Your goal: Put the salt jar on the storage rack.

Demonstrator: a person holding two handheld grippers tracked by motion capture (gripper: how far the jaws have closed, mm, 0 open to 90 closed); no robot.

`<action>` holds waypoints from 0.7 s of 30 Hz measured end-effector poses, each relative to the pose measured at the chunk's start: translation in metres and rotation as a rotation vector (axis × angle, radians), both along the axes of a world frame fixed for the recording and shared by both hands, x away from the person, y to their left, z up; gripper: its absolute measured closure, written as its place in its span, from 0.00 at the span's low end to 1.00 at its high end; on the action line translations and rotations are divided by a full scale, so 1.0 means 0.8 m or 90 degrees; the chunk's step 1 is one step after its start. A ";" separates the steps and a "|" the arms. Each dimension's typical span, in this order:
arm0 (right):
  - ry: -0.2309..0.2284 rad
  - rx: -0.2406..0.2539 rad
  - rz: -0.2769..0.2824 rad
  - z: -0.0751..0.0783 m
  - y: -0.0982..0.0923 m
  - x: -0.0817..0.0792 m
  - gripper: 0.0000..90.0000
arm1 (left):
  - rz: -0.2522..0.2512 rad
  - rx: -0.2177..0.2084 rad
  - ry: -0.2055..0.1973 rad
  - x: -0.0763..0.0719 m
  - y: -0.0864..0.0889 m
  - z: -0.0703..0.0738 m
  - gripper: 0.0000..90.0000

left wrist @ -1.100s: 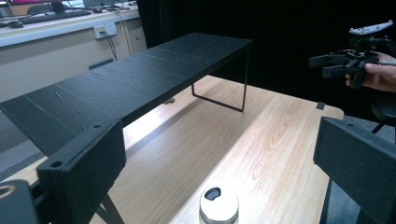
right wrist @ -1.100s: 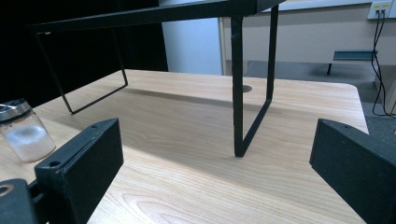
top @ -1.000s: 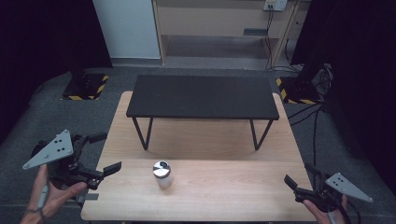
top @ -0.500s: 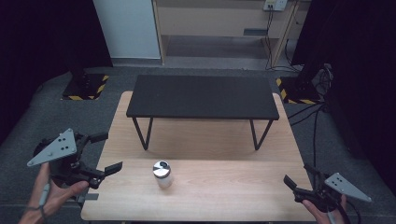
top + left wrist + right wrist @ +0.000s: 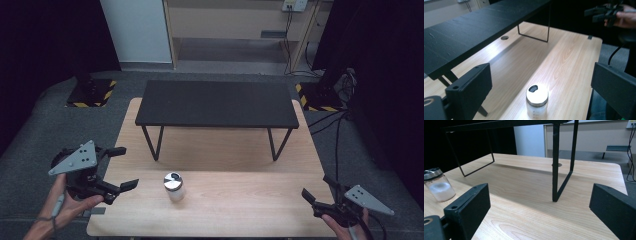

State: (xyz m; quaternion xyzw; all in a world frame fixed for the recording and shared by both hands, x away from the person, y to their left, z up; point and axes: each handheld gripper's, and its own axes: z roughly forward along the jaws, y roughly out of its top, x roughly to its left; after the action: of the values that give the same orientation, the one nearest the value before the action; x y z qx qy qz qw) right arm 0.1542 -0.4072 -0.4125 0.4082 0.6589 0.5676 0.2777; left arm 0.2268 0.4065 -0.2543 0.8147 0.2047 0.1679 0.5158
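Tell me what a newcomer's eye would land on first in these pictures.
First, the small glass jar with a metal lid, standing upright and alone on the wooden table, toward its near edge. Behind it, a black shelf on thin metal legs stands across the table's far half. At the two near corners, the left gripper and right gripper are held with jaws open, both apart from the jar.

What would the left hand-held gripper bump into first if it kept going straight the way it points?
Probably the shaker jar: it stands on the wooden table, in line between the open jaws of the left hand-held gripper, with nothing before it.
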 end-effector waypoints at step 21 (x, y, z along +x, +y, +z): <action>-0.003 -0.001 -0.002 0.000 -0.001 -0.001 0.04 | -0.029 0.043 0.035 0.044 -0.050 -0.076 0.05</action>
State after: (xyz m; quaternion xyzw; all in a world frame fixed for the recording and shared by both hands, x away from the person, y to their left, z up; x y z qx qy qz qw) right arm 0.1535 -0.4079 -0.4125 0.4074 0.6584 0.5674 0.2805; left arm 0.2621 0.3666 -0.3148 0.8405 0.1945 0.1404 0.4859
